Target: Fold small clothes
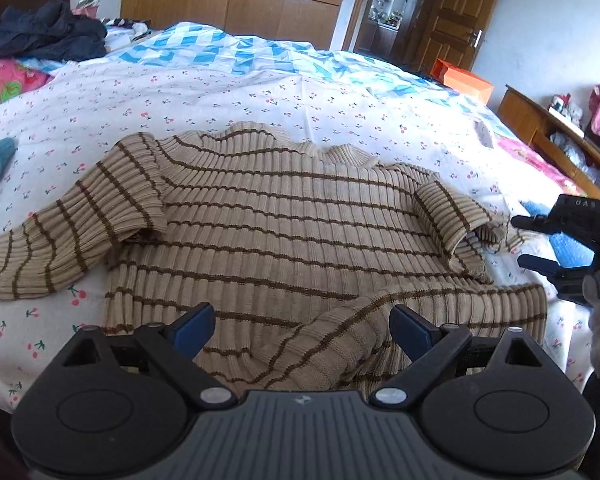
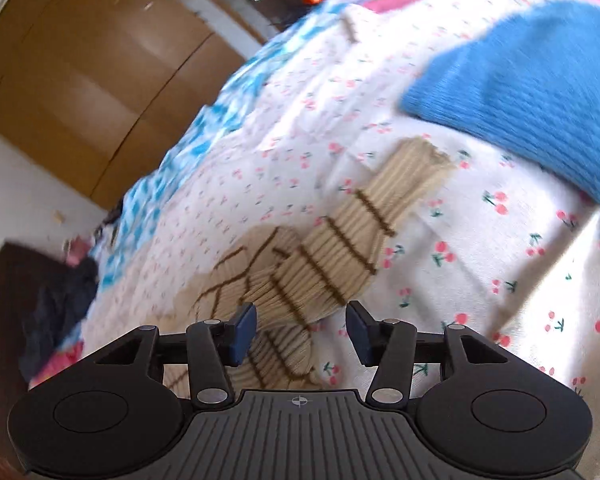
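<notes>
A beige ribbed knit sweater with thin brown stripes (image 1: 284, 216) lies spread flat on a white bedsheet printed with small red cherries (image 1: 260, 96). One sleeve runs out to the picture's left and is cut off at the frame edge. The other sleeve is folded inward over the body near the right side. A further fold of striped knit lies across the hem nearest the camera.

The left gripper (image 1: 302, 330) hangs over the near hem, its blue-padded jaws wide apart with nothing pressed between them. Whether the pads touch the cloth cannot be told. Its black body hides the lowest part of the sweater.

The right gripper (image 1: 526, 242) enters at the right edge of the left wrist view, just beside the folded sleeve. Only its fingertips and part of the body show. A pale blurred shape below it cannot be identified. In its own view the right gripper (image 2: 302, 334) stands with jaws parted, nothing clamped, above a striped sleeve end; that view is tilted and motion-blurred.

A bright blue knit garment (image 2: 532, 92) lies on the sheet well apart from the sleeve, cut off at the right edge. A dark navy heap of clothing (image 1: 40, 34) sits at the far left of the bed.
</notes>
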